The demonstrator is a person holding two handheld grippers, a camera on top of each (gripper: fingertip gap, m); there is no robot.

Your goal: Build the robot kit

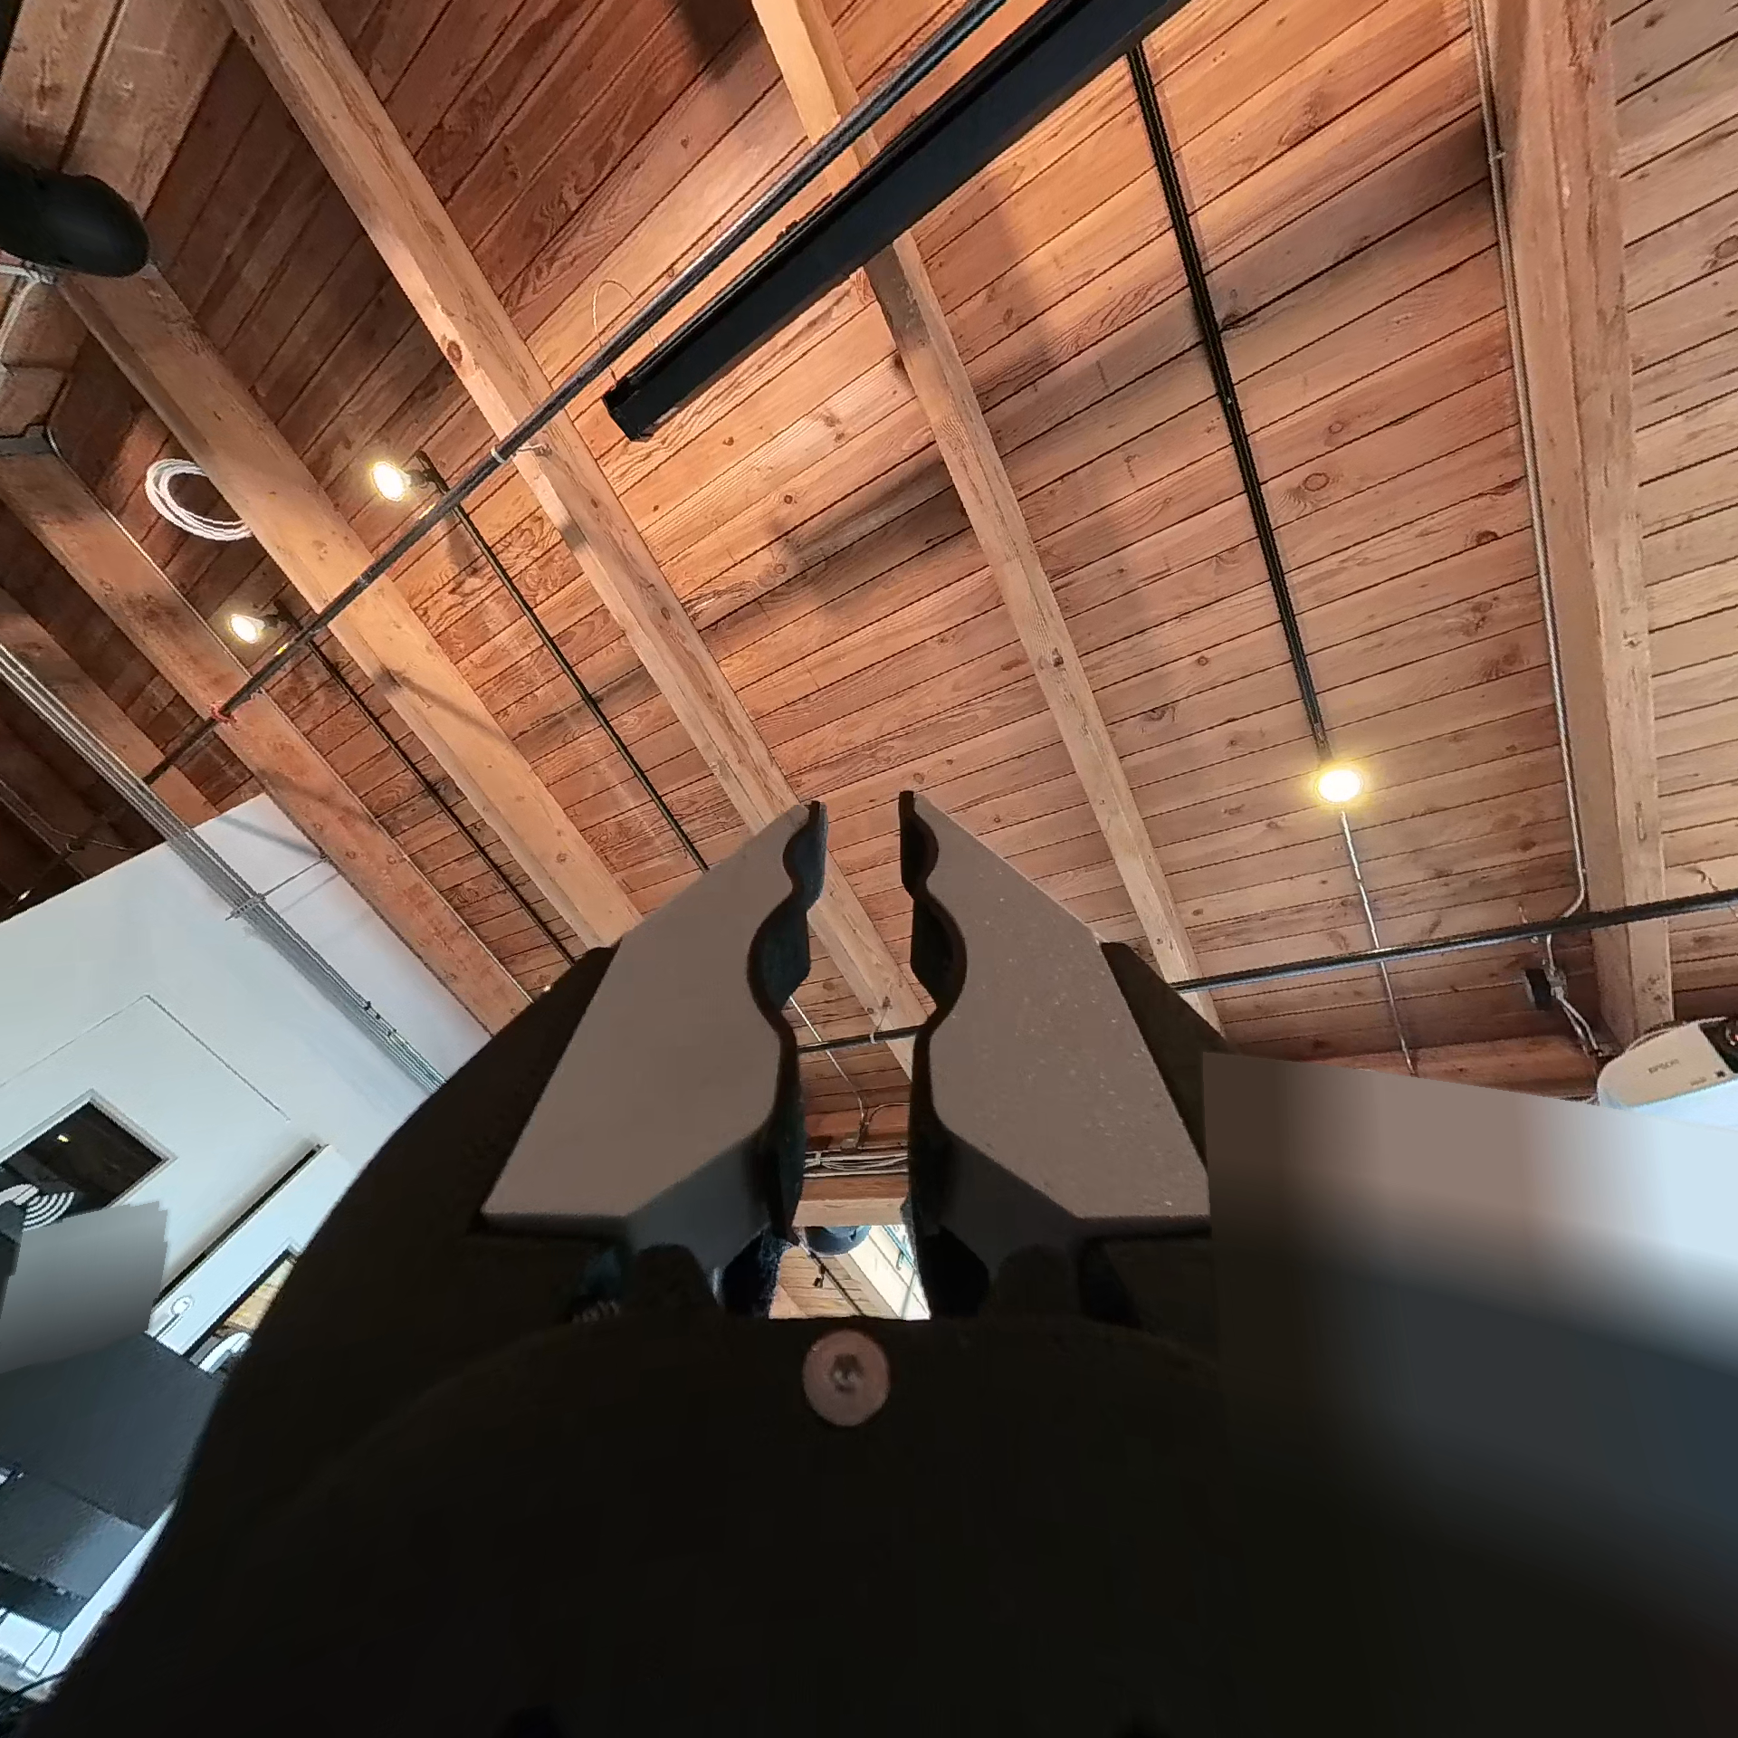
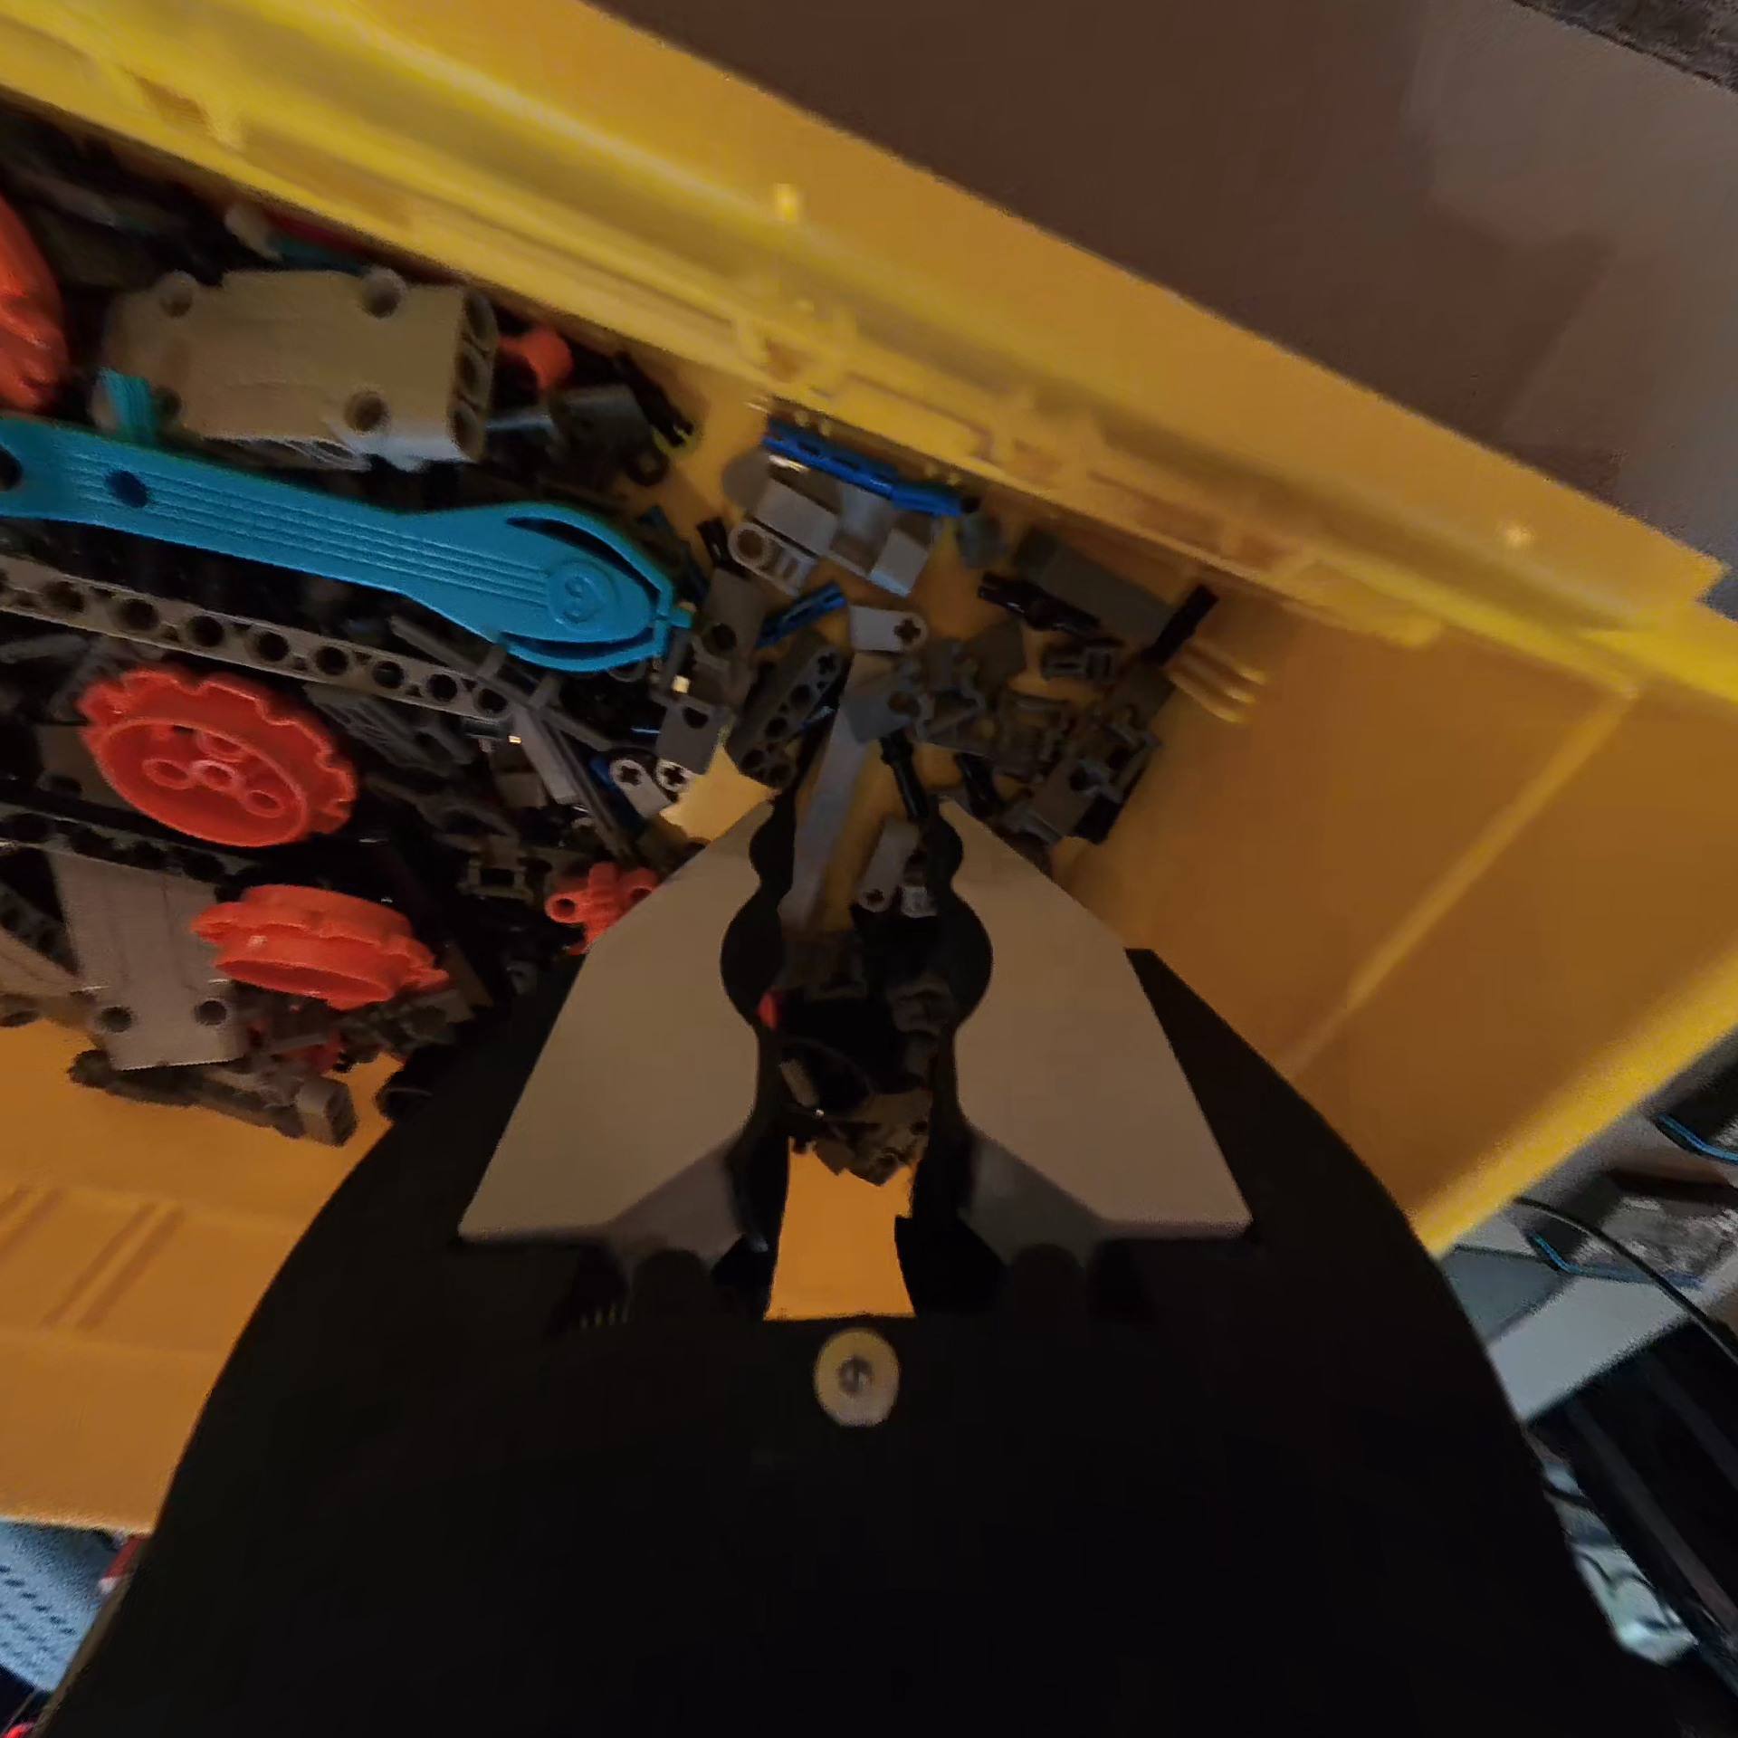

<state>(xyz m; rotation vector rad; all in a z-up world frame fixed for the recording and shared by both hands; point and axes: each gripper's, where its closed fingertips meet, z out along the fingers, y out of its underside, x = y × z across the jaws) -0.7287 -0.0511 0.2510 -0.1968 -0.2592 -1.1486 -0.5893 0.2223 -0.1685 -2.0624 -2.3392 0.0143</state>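
My left gripper points up at a wooden plank ceiling. Its jaws stand a narrow gap apart with nothing between them. My right gripper is open and reaches into a yellow plastic bin. Its fingertips sit over a heap of small grey and black building parts by the bin's far wall. A light grey beam and dark small parts show between the fingers; I cannot tell whether they touch the pads. The right wrist view is motion-blurred.
In the bin to the left lie a turquoise flat tool, orange toothed wheels, a long grey holed beam and a beige block. Ceiling beams, a black light rail, spotlights and a white projector are overhead. One gripper's finger ends stand about 50 cm off the other's. My right tips are roughly 10 cm from the beige block.
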